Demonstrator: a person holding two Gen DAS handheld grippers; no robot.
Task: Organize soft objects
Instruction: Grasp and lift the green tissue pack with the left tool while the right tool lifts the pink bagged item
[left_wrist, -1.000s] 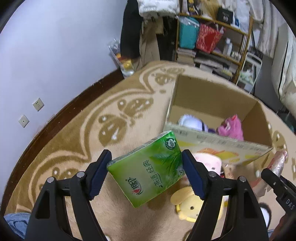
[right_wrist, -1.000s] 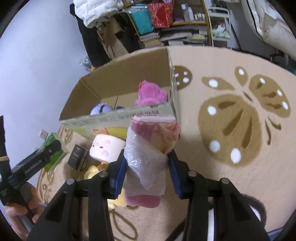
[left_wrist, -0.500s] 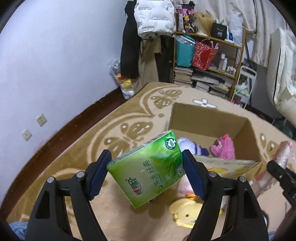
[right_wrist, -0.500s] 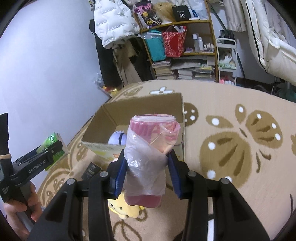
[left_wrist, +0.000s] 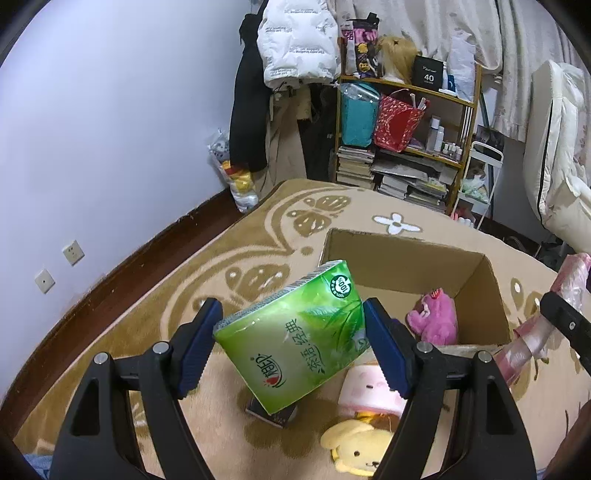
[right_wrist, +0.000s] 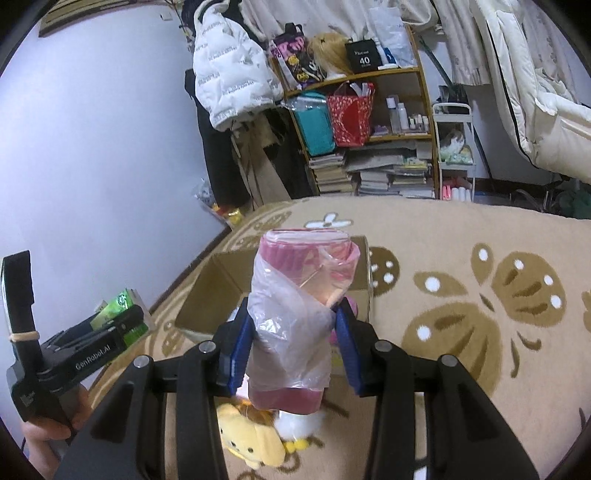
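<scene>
My left gripper (left_wrist: 291, 350) is shut on a green tissue pack (left_wrist: 295, 339), held tilted in the air above the rug, just in front of the open cardboard box (left_wrist: 402, 266). A pink plush (left_wrist: 434, 317) lies inside the box. My right gripper (right_wrist: 293, 350) is shut on a pink roll wrapped in clear plastic (right_wrist: 295, 314), held upright above the box's near side (right_wrist: 207, 295). A yellow plush (left_wrist: 360, 448) and a pink-and-white plush (left_wrist: 369, 387) lie on the rug in front of the box. The yellow plush also shows in the right wrist view (right_wrist: 247, 439).
A small dark box (left_wrist: 273, 413) lies on the rug under the tissue pack. A beige patterned rug (right_wrist: 480, 295) covers the floor. A cluttered shelf (left_wrist: 406, 147) and hanging coats (left_wrist: 295, 44) stand at the back wall. A bed edge (left_wrist: 561, 166) is at right.
Both grippers have risen with their loads, so the box and plush toys sit lower and farther in both views. More of the room shows. Both grips are unchanged.
</scene>
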